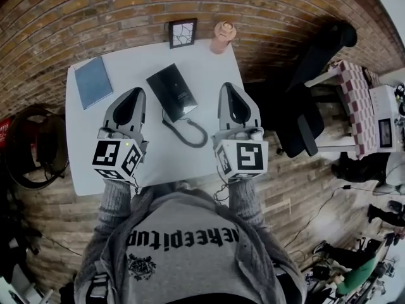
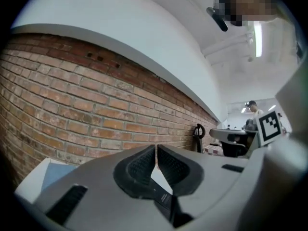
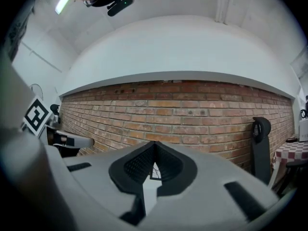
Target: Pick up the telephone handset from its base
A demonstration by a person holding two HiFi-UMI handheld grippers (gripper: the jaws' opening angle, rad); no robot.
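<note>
Hovering over the near half of the white table (image 1: pixel 190 59), the left gripper (image 1: pixel 135 92) and the right gripper (image 1: pixel 228 86) point away from the person, towards the brick wall (image 1: pixel 126 8). The black telephone (image 1: pixel 172 91) lies flat on the table between them, touching neither. From this height the handset cannot be told apart from its base. Its coiled black cord (image 1: pixel 188 133) runs from the near end of the telephone and curls in a loop towards the person.

In the left gripper view the jaws are clenched. The ribbed black pads (image 2: pixel 138 165) meet at their tips with nothing held, and only a narrow wedge of white tabletop shows below the tips. The right gripper view shows the same. Its pads (image 3: pixel 136 166) are pressed together at the tips and empty. Through the small gap beneath them shows a sliver of the black picture frame (image 3: pixel 153 170) that stands at the far edge of the table.

A blue notebook (image 1: pixel 93 81) lies near the far left corner of the table, well apart from the telephone. A terracotta-coloured vase (image 1: pixel 223 37) stands just to the right of the picture frame, against the wall. A black office chair (image 1: pixel 304 128) stands on the wooden floor to the right of the table.
</note>
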